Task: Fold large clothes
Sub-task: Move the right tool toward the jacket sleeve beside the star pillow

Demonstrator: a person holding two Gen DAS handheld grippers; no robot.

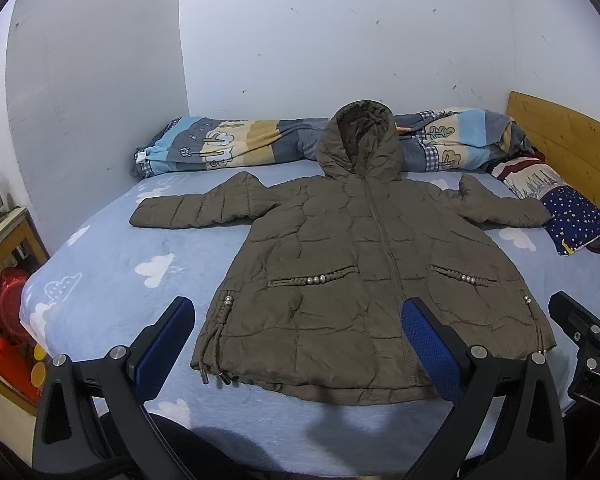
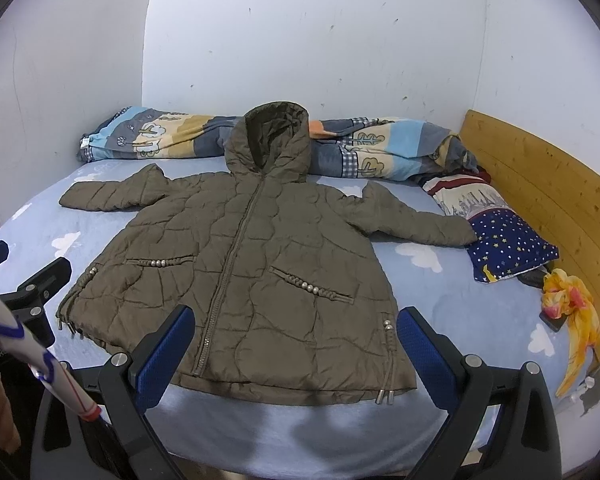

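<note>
1. Quilting in wavy stitched panels covers the olive puffer coat, spread flat, front up and zipped, mid-bed with sleeves out and hood propped against a rolled patterned quilt.
2. Fleecy blue cloud-print sheet beneath; white scuffed walls, pine headboard.
3. Left claw and right claw, blue-padded, are both spread wide and empty.

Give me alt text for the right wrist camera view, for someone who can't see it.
An olive quilted hooded coat lies flat and zipped on a blue cloud-print bed, sleeves spread, hood toward the wall. The right tool hovers open over the coat's hem. A rolled patterned blanket lies along the wall, a starry pillow by the wooden headboard.
</note>
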